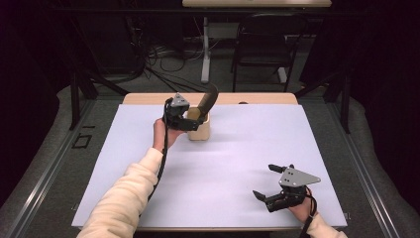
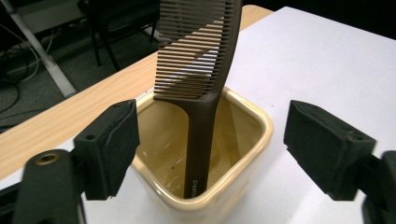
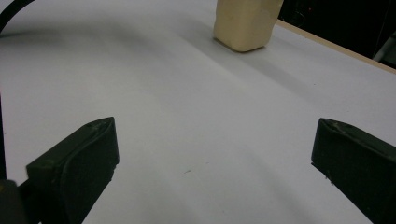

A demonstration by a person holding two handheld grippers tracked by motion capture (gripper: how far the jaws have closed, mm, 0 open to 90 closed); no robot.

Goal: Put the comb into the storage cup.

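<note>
Dark brown plastic comb (image 2: 198, 93) standing handle-down in cream square ceramic cup (image 2: 243, 154) near table's far edge, apparently placed; left gripper (image 2: 210, 149) wide open astride cup, right gripper (image 1: 273, 182) open, empty, well apart.

A comb (image 2: 201, 93) stands in a cup (image 1: 199, 128) toward the far left of the surface (image 1: 237, 163); the left tool (image 1: 184, 120) sits just beside the cup, the right tool (image 1: 270, 181) near the front right
</note>
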